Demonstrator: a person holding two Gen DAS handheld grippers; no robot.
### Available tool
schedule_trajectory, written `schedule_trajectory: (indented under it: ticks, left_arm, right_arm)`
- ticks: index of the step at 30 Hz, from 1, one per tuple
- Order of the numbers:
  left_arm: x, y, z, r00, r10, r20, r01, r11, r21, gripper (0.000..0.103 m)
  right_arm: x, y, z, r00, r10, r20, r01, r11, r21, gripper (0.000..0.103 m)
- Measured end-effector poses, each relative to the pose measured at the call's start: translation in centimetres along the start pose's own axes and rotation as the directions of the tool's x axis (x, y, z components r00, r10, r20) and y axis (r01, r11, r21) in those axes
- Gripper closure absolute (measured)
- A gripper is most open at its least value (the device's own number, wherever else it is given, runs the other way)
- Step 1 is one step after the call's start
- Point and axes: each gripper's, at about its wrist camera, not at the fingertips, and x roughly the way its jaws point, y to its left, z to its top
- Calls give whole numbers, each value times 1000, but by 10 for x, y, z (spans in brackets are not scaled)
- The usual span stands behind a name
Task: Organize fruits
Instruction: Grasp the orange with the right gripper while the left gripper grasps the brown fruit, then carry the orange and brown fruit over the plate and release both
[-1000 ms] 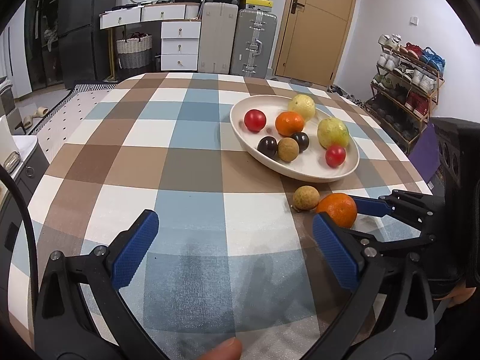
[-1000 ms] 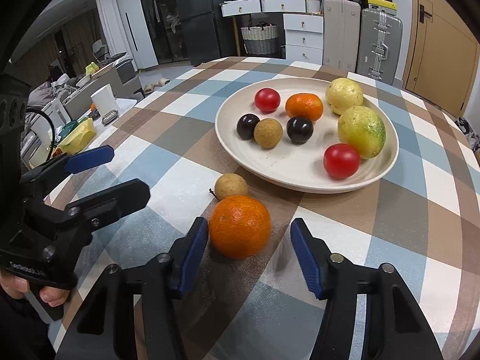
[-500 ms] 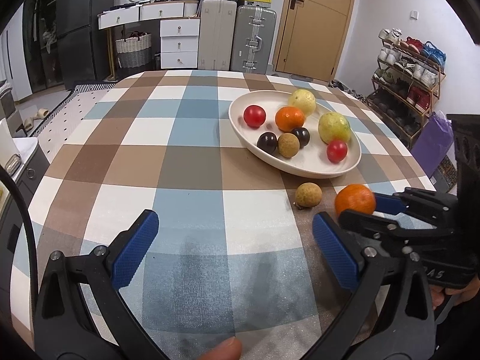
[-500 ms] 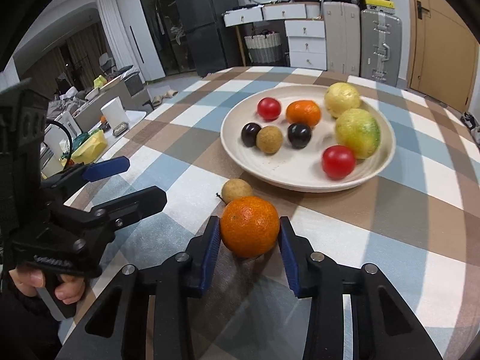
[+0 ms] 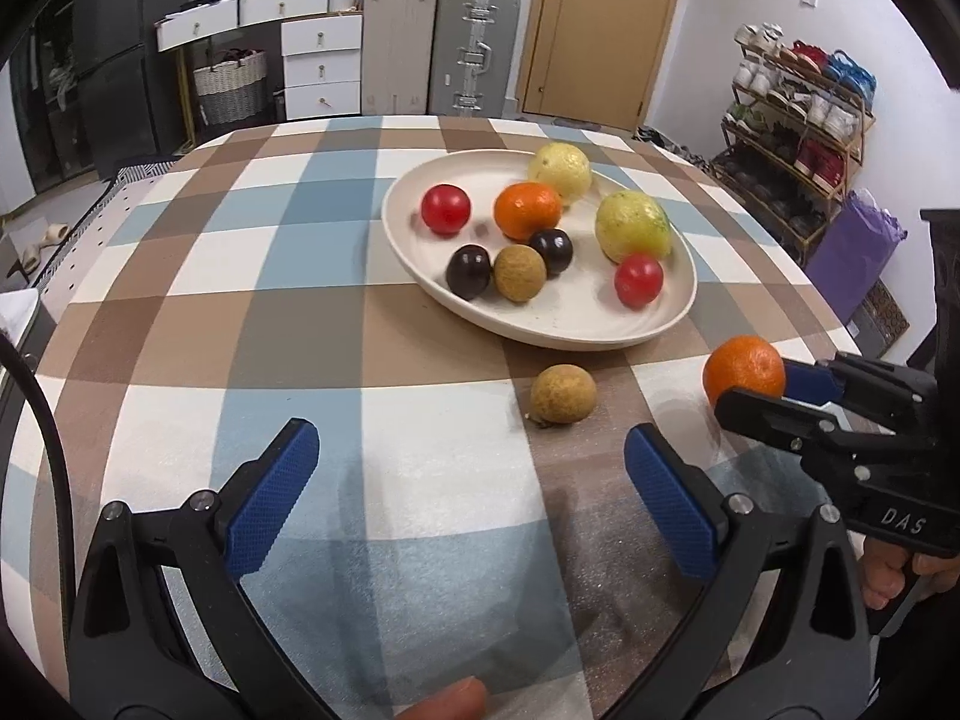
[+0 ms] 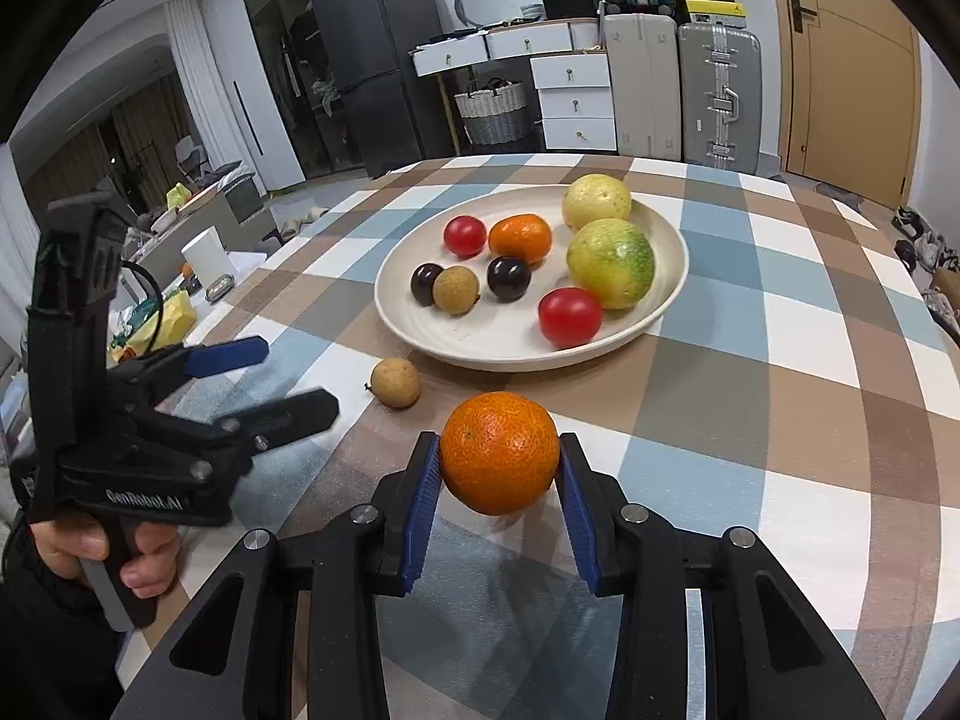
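right wrist: orange [image 6: 498, 453] between jaws

White walls and a wooden door [image 5: 591, 30] close the room — two suitcases [image 5: 477, 48], white drawers [image 5: 321, 66], a wicker basket [image 5: 231, 90], a shoe rack [image 5: 798, 138] and dark fridge [image 6: 366, 60].

The left gripper [image 5: 465, 489] stands wide apart over the checked tablecloth [image 5: 240, 312], nothing between its blue pads [image 5: 273, 495]. Just ahead of its right finger lies a small brown fruit [image 5: 563, 393]. Farther ahead sits the cream plate [image 5: 540, 330] of fruit. To the right, the right gripper [image 5: 774, 387] clamps an orange [image 5: 743, 369].
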Motion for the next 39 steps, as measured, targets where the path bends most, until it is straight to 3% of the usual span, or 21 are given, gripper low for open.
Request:
schedule_trajectory:
  ticks: [5, 9, 16, 18, 20, 31, 39]
  left_arm:
    - [5, -10, 5, 1000, -12, 6, 12, 999, 35, 6]
    - [18, -18, 9, 998, -33, -44, 35, 998, 61, 27]
    - [29, -29, 13, 993, -87, -78, 94, 991, 93, 53]
    - [31, -33, 14, 990, -112, -83, 120, 987, 105, 70]
    - [31, -35, 14, 990, -115, -85, 124, 986, 113, 79]
    - [20, -34, 14, 988, -146, -55, 151, 983, 108, 79]
    - [-1, -23, 23, 990, -137, 13, 136, 986, 96, 79]
  right_arm:
    - [-1, -3, 3, 1000, -1, 3, 1, 1000, -3, 64]
    - [0, -2, 4, 1000, -4, -2, 4, 1000, -8, 64]
    - [-2, -2, 3, 1000, -24, -11, 24, 1000, -13, 64]
    - [-3, -2, 2, 999, -30, -15, 30, 999, -18, 64]
    - [-4, -3, 2, 999, -37, -19, 36, 999, -20, 64]
    - [-4, -1, 1, 999, -45, -20, 44, 999, -19, 64]
    - [-9, -2, 11, 999, -39, 25, 40, 999, -14, 64]
